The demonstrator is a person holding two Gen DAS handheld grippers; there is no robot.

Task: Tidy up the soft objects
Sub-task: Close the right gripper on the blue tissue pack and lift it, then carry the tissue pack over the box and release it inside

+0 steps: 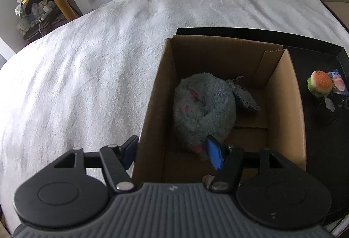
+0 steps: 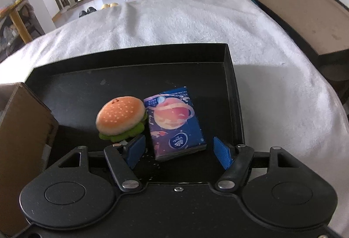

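Inside the cardboard box (image 1: 281, 94) the grey plush toy (image 1: 204, 107) is lying, and the left gripper (image 1: 172, 153) is hanging over it with fingers spread, empty. On the black tray (image 2: 130, 57) the burger plush (image 2: 121, 118) is leaning beside the tissue pack (image 2: 174, 122); the right gripper (image 2: 178, 150) is waiting wide apart before the pack.

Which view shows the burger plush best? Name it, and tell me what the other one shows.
The right wrist view: the burger plush sits close and unobstructed on the black tray, touching the tissue pack, bun and lettuce clear. The left wrist view shows it only small, near the right edge beyond the cardboard box.
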